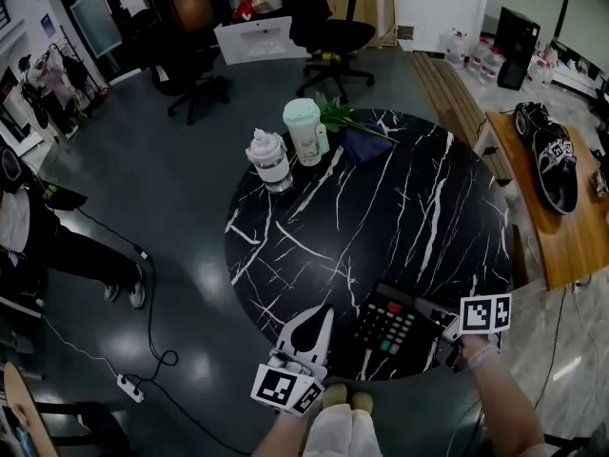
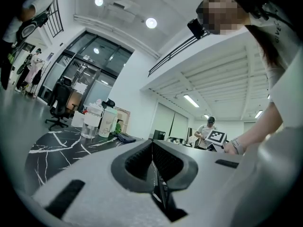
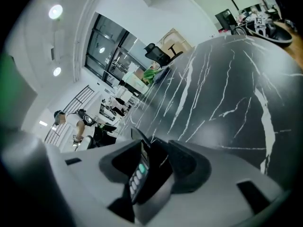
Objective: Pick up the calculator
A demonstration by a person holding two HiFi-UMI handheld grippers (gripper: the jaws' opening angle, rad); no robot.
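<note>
The black calculator [image 1: 385, 324] with pale keys and one green key lies near the front edge of the round black marble table [image 1: 381, 208]. My right gripper [image 1: 440, 329] reaches in from the right, jaws wide on either side of the calculator's right end. In the right gripper view the calculator [image 3: 139, 171] stands edge-on between the jaws of the right gripper [image 3: 158, 143], with a gap to the right pad. My left gripper [image 1: 324, 310] rests at the table's front edge, left of the calculator, shut and holding nothing. The left gripper [image 2: 152, 143] points level across the table.
At the table's far side stand a clear jar with a white lid [image 1: 269, 160], a mint-green tumbler [image 1: 305, 131], green leaves and a dark blue cloth [image 1: 362, 143]. A wooden bench with shoes [image 1: 557, 169] is at the right. Office chairs [image 1: 328, 27] and a floor cable [image 1: 143, 350] lie beyond.
</note>
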